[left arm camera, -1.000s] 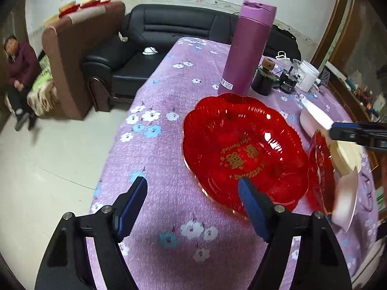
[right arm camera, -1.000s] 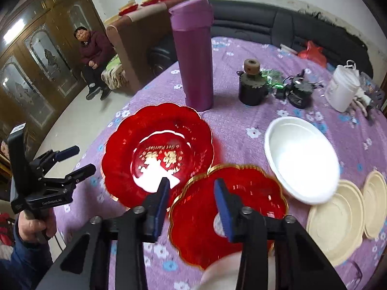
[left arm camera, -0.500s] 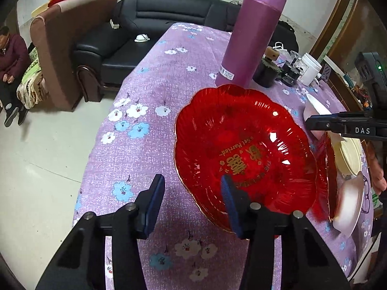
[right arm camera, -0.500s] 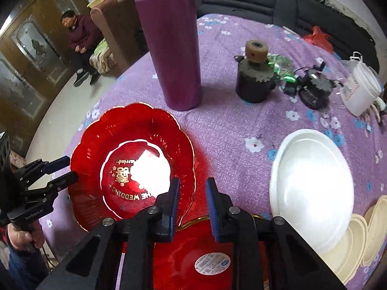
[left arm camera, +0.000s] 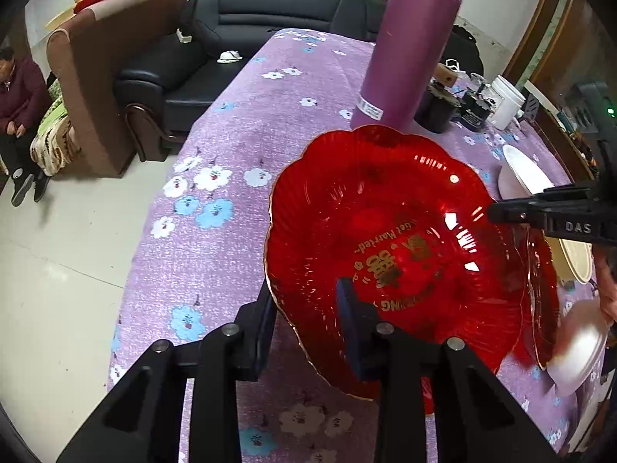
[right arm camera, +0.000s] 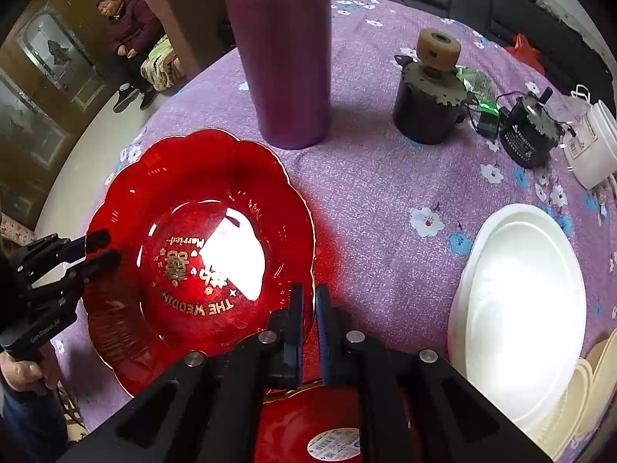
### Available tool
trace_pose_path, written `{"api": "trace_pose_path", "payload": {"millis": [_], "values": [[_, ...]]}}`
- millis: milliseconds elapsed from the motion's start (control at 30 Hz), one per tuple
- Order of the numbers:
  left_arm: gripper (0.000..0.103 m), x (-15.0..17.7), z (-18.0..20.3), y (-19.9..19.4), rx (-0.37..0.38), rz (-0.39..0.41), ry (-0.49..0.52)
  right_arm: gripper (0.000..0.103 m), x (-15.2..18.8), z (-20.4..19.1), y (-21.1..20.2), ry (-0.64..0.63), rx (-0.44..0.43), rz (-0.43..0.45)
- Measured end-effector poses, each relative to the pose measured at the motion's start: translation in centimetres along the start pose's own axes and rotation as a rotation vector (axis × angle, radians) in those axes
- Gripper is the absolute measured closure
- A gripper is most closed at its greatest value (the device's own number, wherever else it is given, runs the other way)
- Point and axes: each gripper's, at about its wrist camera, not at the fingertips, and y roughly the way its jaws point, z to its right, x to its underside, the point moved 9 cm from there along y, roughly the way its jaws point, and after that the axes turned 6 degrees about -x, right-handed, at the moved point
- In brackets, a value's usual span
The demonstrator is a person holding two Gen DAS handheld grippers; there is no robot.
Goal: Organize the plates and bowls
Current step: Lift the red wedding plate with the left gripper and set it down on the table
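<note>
A big red scalloped plate [left arm camera: 385,231] with gold lettering lies on the purple flowered tablecloth [left arm camera: 239,135]. My left gripper [left arm camera: 306,301] straddles its near-left rim, one finger outside and one inside. Its jaws are closing and a gap still shows at the pads. My right gripper [right arm camera: 308,301] is shut on the same red plate [right arm camera: 193,231] at the opposite rim. Its tip shows in the left wrist view too, right gripper [left arm camera: 497,212]. A second red plate [right arm camera: 327,432] lies under the right gripper. A white plate [right arm camera: 520,301] and cream plates [right arm camera: 601,378] lie to the right.
A tall purple flask [right arm camera: 285,50] stands just behind the red plate. A dark jar with a cork lid [right arm camera: 428,104], a small motor [right arm camera: 528,135] and a white tub [right arm camera: 594,146] stand farther back. A white bowl [left arm camera: 578,347] sits at the right. A person [left arm camera: 19,100] sits beyond the table's left edge.
Both grippers came down onto the big red plate and their jaws narrowed. The right one shifted off the second red plate to the big plate's rim and shut there.
</note>
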Motion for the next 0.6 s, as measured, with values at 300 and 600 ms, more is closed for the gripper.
{"api": "trace_pose_path", "payload": {"millis": [300,600], "values": [[0.073,0.4,-2.0,-1.0,-0.036,0.006,-0.017,0.096,0.3,-2.0,-0.4,0.023,-0.056,0.001],[0.073,3.0,-3.9,-2.5,-0.069,0.000,-0.006,0.096,3.0,-5.9,0.1,0.017,-0.107,-0.033]]}}
